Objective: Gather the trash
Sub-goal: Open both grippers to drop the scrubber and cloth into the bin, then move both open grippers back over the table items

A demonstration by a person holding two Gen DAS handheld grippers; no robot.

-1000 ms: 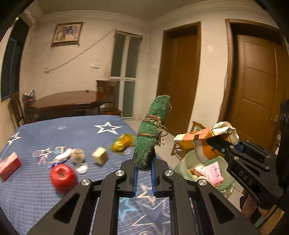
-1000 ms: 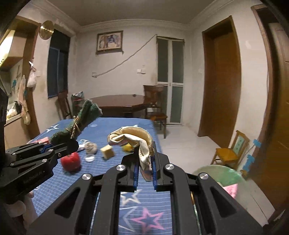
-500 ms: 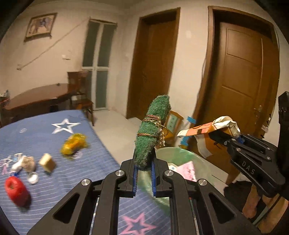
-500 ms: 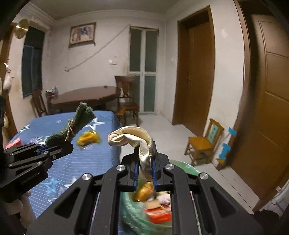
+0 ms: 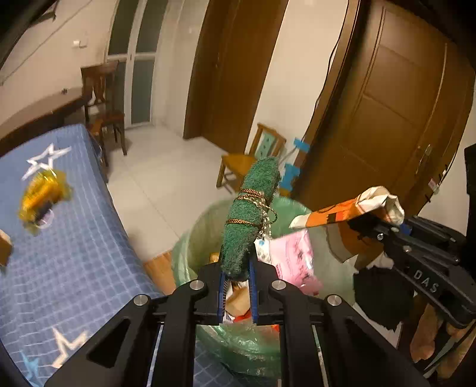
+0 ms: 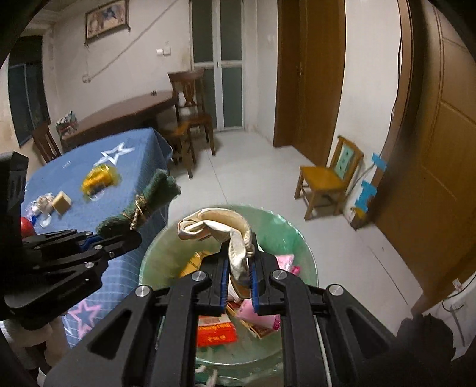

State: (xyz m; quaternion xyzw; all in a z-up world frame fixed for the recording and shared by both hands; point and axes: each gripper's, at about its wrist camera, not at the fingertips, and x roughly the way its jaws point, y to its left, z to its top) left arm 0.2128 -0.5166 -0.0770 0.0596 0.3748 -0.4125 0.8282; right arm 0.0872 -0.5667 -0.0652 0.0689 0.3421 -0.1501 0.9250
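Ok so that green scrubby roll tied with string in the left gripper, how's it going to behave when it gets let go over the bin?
The green roll stands up from the left gripper unsupported, so it is probably fairly stiff, not floppy. It looks fibrous and spongy, so likely light with a soft landing. The string around it should keep it bundled, and it may roll among the rubbish in the bin.

Black gripper (image 5: 235, 293) (blue pads, silver screws)

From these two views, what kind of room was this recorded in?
Most likely a room in a home, perhaps a dining area: a wooden dining table with chairs, a framed picture on the wall, panelled wooden doors, and a bag-lined trash bin.
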